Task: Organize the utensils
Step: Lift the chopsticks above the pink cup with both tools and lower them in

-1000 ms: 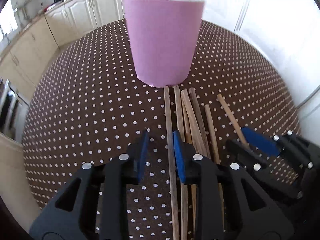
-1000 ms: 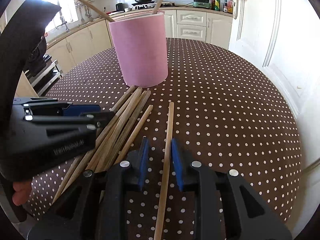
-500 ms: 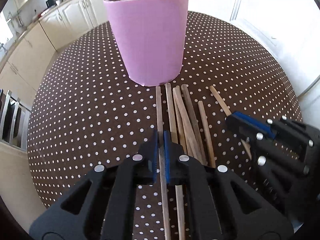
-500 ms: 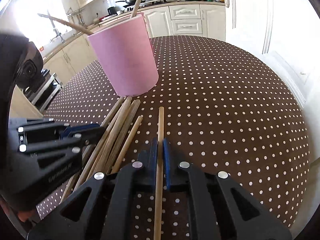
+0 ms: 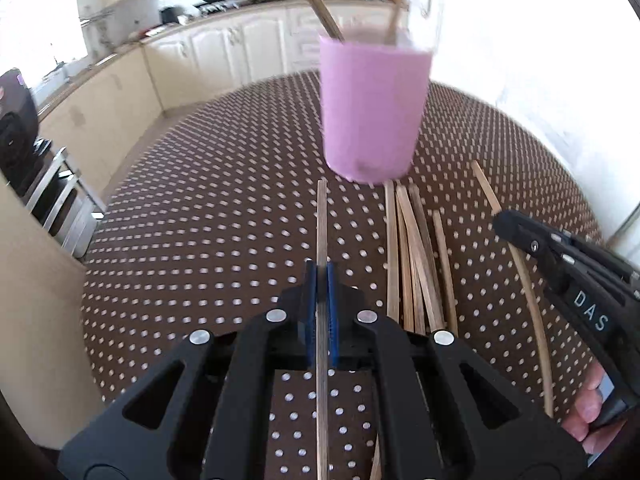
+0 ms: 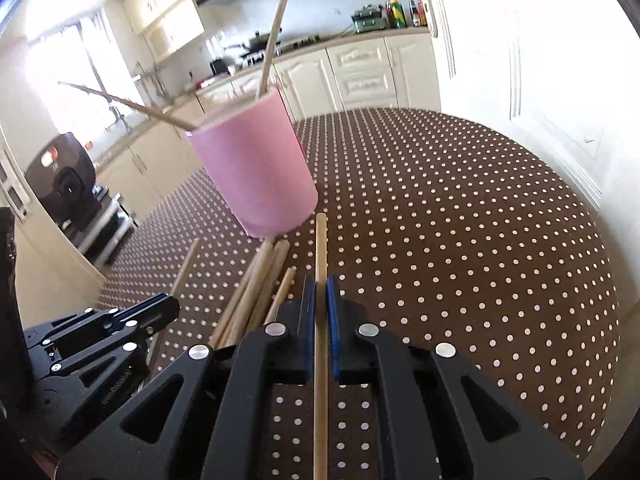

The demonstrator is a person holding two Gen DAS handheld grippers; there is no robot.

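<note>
The left hand-held gripper (image 5: 321,276) is clamped on one chopstick (image 5: 321,224), and the right hand-held gripper (image 6: 320,292) on another chopstick (image 6: 320,248). Loose chopsticks (image 5: 412,248) lie mid-bench (image 5: 200,240). Beyond stands the pink cup (image 5: 372,116), two sticks inside.

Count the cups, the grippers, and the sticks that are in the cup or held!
Pink cup: 1
Hand-held grippers: 2, left hand-held gripper, right hand-held gripper
Sticks in cup: 2
Held sticks: 2
Total: 7
</note>
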